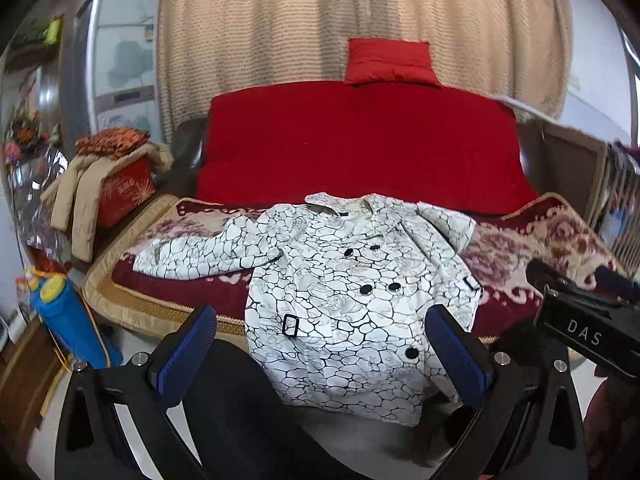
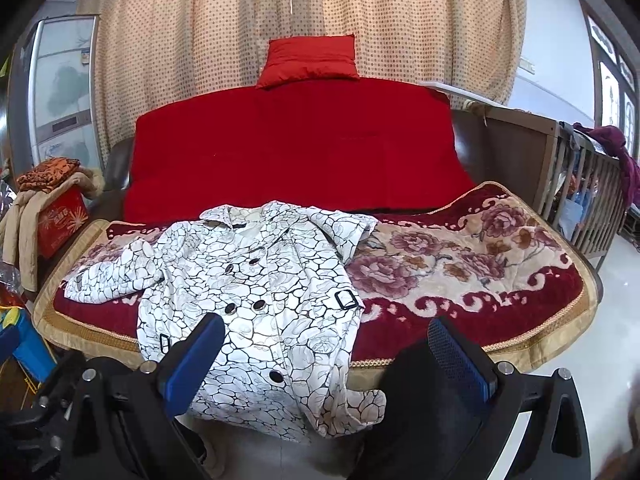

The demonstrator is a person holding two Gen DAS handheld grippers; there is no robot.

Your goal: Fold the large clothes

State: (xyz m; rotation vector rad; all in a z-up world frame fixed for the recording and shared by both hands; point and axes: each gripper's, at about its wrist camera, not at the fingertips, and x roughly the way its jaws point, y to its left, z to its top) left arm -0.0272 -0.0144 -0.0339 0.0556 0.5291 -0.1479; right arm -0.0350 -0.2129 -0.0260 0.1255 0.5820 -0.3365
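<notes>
Left wrist view: the left tool (image 1: 322, 354) hangs with its blue pads spread wide and nothing between them, above the lower part of the white crackle-print coat (image 1: 352, 300). The coat lies face up, buttoned, on the flowered blanket (image 1: 560, 240) of the sofa seat, collar toward the red backrest (image 1: 360, 148), hem spilling over the seat's front edge toward the floor. The right tool (image 2: 328, 354) is likewise spread and empty, over the coat's right side near the front edge.

The likely trouble is the overhang: a pull on the hem or one side could drag the whole coat off the front edge, since the plush blanket may shift under it. The sleeve (image 1: 200, 256) stretched toward the seat's left edge could trail behind a fold, and the buckles could snag.

The other sleeve looks bunched by the collar, its end hidden. The hem's lowest edge sits behind the tools, and the fisheye bends the seat's edges.
</notes>
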